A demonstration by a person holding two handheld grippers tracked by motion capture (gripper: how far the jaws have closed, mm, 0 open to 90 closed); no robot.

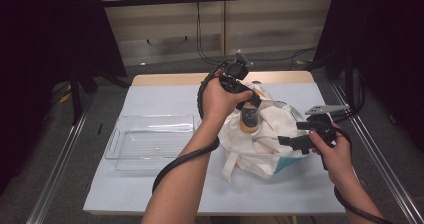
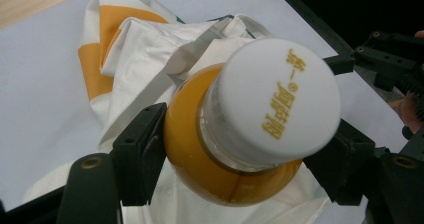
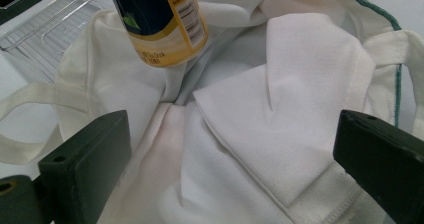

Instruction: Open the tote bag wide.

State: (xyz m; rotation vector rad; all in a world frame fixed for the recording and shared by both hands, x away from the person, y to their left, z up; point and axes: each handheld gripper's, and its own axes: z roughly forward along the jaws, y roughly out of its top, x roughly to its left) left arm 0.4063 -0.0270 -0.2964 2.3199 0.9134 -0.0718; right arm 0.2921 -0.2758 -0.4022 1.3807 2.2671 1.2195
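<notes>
From the high view, my left gripper hangs over the white cloth bag at the table's right half, clamped on the neck of an orange juice bottle that stands upright, its long axis straight down into the bag's mouth; the clear plastic tray lies well apart to the left, so the left hand is the nearer one to carry it there. My right gripper rests at the bag's right edge. In the left gripper view, both pads press the bottle just under its white cap, the bag crumpled beneath. The right gripper view adds what the others hide: the bottle's blue-and-yellow label, base clear above the cloth, and my right jaws standing wide apart, gripping nothing, the tray beyond.
</notes>
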